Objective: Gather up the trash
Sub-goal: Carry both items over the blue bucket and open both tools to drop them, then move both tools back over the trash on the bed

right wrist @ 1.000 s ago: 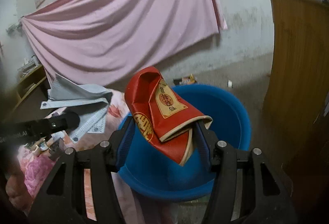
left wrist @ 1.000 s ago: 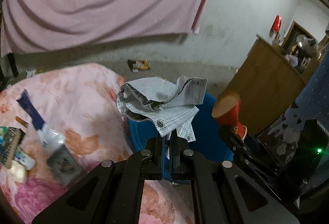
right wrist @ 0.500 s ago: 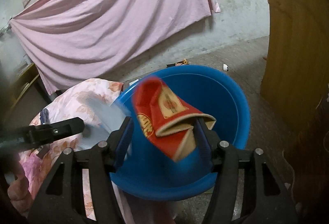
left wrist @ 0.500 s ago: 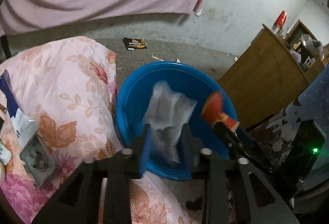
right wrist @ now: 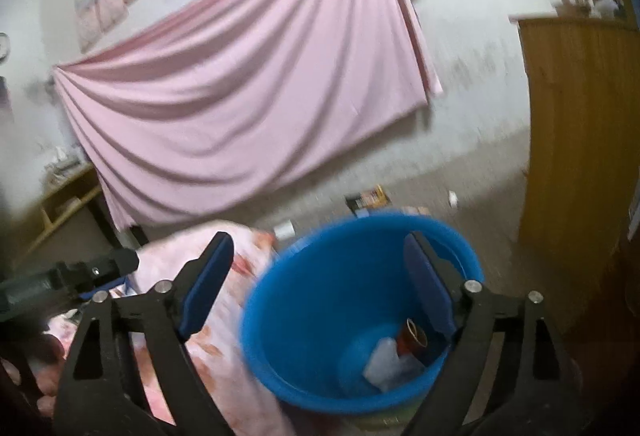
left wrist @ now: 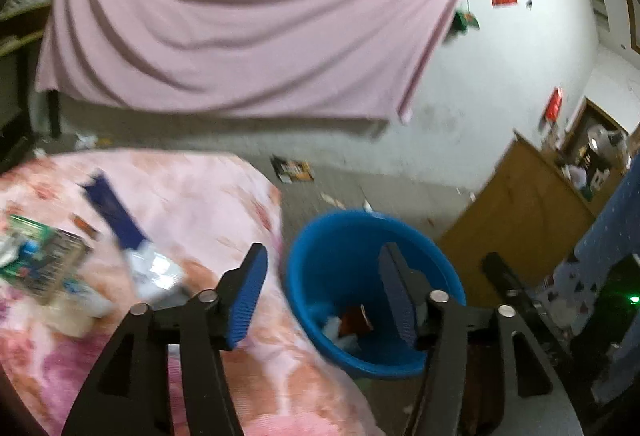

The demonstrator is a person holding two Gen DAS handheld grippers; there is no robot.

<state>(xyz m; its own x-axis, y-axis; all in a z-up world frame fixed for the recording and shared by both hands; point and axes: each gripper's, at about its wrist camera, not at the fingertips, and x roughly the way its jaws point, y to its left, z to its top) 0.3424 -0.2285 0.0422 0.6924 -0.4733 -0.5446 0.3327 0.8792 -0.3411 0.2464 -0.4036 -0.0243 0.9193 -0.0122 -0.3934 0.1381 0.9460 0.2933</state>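
A blue bucket (left wrist: pixel 320 248) stands on the floor beside the floral bed. Inside it lie the red packet (left wrist: pixel 356 318) and the crumpled white paper (left wrist: pixel 334 328); both also show in the right wrist view, packet (right wrist: pixel 412 336) and paper (right wrist: pixel 384 358), inside the bucket (right wrist: pixel 320 276). My left gripper (left wrist: pixel 320 292) is open and empty above the bucket's near rim. My right gripper (right wrist: pixel 320 284) is open and empty over the bucket. More trash lies on the bed at left: a blue-and-white wrapper (left wrist: pixel 120 224) and a box (left wrist: pixel 48 260).
A floral pink blanket (left wrist: pixel 192 196) covers the bed left of the bucket. A wooden cabinet (left wrist: pixel 520 212) stands to the right. A pink sheet (left wrist: pixel 240 16) hangs on the back wall. Litter (left wrist: pixel 292 168) lies on the floor behind the bucket.
Both grippers opened. The white paper dropped from the left and the red packet from the right into the bucket. Both views have tilted upward.
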